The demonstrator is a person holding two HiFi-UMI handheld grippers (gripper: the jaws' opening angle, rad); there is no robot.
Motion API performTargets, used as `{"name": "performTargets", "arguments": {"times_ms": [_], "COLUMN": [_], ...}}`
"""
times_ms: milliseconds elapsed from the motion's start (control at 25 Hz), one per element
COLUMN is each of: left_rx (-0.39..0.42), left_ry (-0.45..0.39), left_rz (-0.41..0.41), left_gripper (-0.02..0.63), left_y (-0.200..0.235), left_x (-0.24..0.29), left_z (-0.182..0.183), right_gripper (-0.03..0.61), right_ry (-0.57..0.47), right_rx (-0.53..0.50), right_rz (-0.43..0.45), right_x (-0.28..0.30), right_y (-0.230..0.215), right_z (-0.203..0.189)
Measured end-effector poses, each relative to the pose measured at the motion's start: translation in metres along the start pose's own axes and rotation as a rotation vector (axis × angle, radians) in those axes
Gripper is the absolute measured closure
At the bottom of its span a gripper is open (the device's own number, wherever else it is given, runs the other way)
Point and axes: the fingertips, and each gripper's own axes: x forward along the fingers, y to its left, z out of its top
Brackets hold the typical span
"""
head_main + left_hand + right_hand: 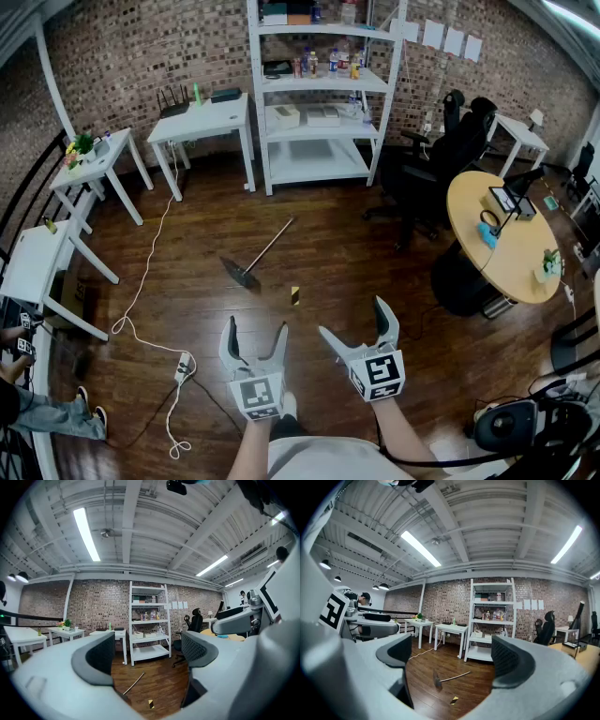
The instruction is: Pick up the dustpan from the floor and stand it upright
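The dustpan point(258, 260) lies flat on the dark wood floor point(356, 253), out in the open part of the room. Its long stick runs from low left to high right in the head view. The flat dark pan end is the near end. The stick end points away, toward the white shelf point(323, 150) by the brick wall point(122, 56).

In the right gripper view the dustpan point(436, 679) shows whole, with the pan on the left and the stick going right. In the left gripper view only the stick point(134, 683) shows. The pan end is hidden behind that gripper's own body.

A small yellow and black bit point(294, 295) lies on the floor near the pan, between it and the grippers. It is too small to tell what it is.

The left gripper point(255, 328) and the right gripper point(352, 319) are side by side, well apart from the dustpan. Both have their jaws spread wide, with only air between them.

A white cord point(141, 281) snakes over the floor on the left, down to a plug strip point(184, 367). White tables point(202, 122) stand along the wall. Black chairs point(441, 159) and a round yellow table point(469, 234) are on the right. At the left edge a person's leg point(56, 417) is cut off by the picture.
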Motion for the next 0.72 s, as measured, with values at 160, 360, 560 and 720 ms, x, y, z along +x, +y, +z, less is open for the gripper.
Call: {"name": "performTargets", "arguments": {"times_ms": [160, 360, 560, 720], "left_rx": [0.008, -0.038, -0.02, -0.013], "left_ry": [0.02, 0.073, 0.057, 0.094], "left_rz": [-0.052, -0.135, -0.116, -0.045], "left_gripper": [0.173, 0.221, 0.229, 0.239], "left_y": [0.061, 0.071, 0.072, 0.082], "left_x": [0.069, 0.144, 0.231, 0.302], "left_z": [-0.002, -0.022, -0.03, -0.045], "right_gripper": [0.072, 0.237, 0.247, 0.273], "right_ry": [0.019, 0.038, 0.026, 0.02], "right_rx": [-0.013, -0.056, -0.041, -0.003], "right_rz": [-0.016, 0.026, 0.036, 0.101], "right_x": [0.073, 0.147, 0.237, 0.323], "right_y": [0.008, -0.016, -0.077, -0.122], "right_z": [0.008, 0.003, -0.005, -0.015]}}
